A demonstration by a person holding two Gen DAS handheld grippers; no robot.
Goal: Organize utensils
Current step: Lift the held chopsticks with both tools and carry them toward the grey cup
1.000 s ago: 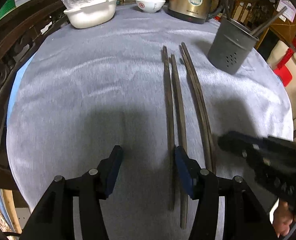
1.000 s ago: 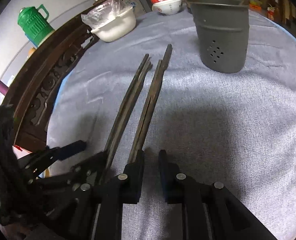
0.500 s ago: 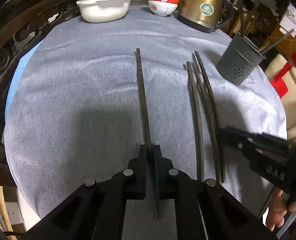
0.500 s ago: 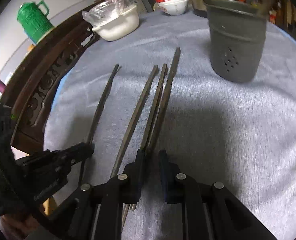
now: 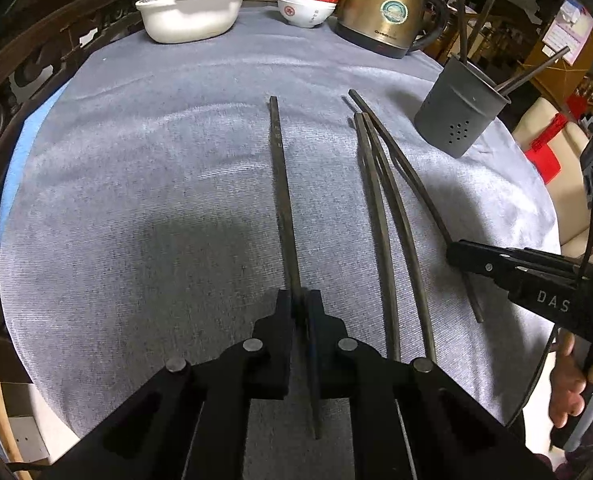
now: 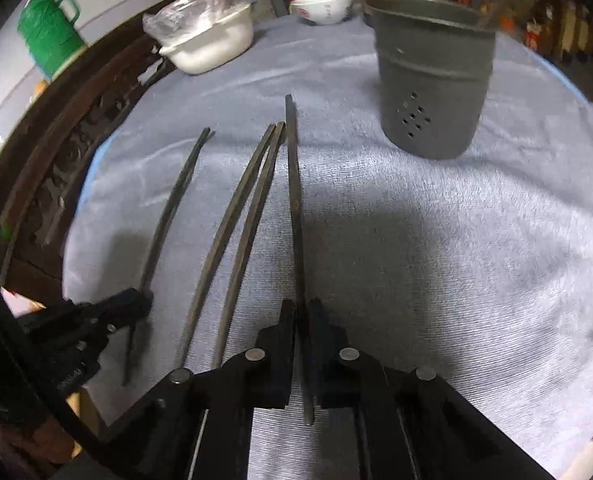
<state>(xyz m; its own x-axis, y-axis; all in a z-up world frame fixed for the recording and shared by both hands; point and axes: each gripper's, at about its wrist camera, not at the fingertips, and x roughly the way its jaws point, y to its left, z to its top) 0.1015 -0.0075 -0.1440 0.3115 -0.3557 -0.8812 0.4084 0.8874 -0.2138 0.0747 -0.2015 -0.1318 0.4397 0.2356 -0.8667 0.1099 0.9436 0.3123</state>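
Note:
Several dark chopsticks lie on a grey tablecloth (image 5: pixel 136 200). My left gripper (image 5: pixel 299 300) is shut on one chopstick (image 5: pixel 280 184), which points away along the cloth. My right gripper (image 6: pixel 301 310) is shut on another chopstick (image 6: pixel 294 200); it also shows at the right in the left wrist view (image 5: pixel 462 256). Two more chopsticks (image 6: pixel 236 216) lie between the held ones, side by side. A grey perforated utensil holder (image 6: pixel 432 92) stands at the far right with chopsticks in it; it shows in the left wrist view too (image 5: pixel 456 108).
A white tub with a plastic bag (image 5: pixel 192 12), stacked red-and-white bowls (image 5: pixel 308 0) and a brass kettle (image 5: pixel 384 8) stand at the table's far edge. A dark carved chair back (image 6: pixel 56 152) curves along the left. A green jug (image 6: pixel 48 36) stands behind it.
My left gripper shut on the leftmost chopstick and drew it left, away from the others. My right gripper shut on the rightmost chopstick.

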